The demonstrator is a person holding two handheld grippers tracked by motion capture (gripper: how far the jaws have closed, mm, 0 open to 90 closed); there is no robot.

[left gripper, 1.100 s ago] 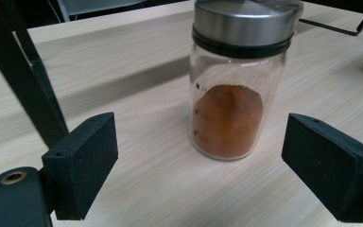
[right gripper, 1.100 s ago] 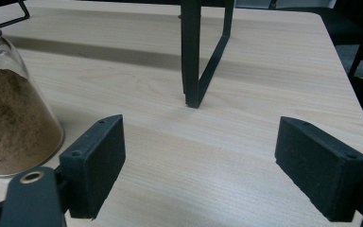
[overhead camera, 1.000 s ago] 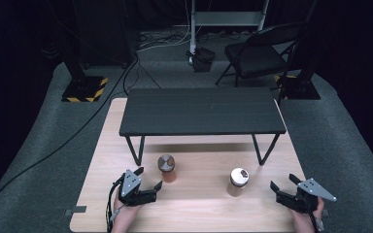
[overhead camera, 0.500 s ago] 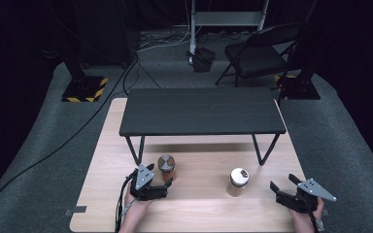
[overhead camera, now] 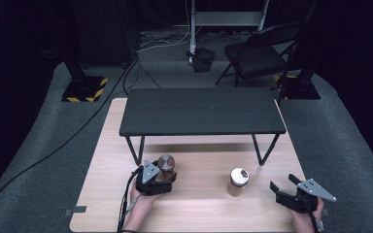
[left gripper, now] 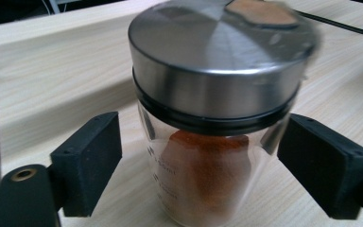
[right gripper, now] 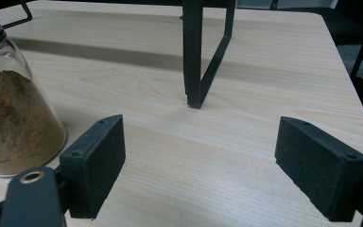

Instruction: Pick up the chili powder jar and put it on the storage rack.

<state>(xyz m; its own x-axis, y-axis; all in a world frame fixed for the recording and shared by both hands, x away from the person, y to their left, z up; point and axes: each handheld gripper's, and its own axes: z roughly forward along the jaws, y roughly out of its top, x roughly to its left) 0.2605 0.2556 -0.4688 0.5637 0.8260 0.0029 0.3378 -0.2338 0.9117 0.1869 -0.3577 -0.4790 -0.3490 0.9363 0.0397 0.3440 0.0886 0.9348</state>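
Closing my left claw (left gripper: 198,175) around the red-spice jar (left gripper: 217,118), pads not yet touching; right claw (overhead camera: 291,187), at the table's five o'clock, spread.

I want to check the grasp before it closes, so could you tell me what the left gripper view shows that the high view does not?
The left gripper view alone shows small gaps between the black pads and the jar's glass; the jaws have just been closing, not yet pressing. It also shows the orange-red powder.

The high view alone shows the second jar, the right gripper and the black bench.

Both show the spice jar with its steel lid, the left gripper and the wooden table.
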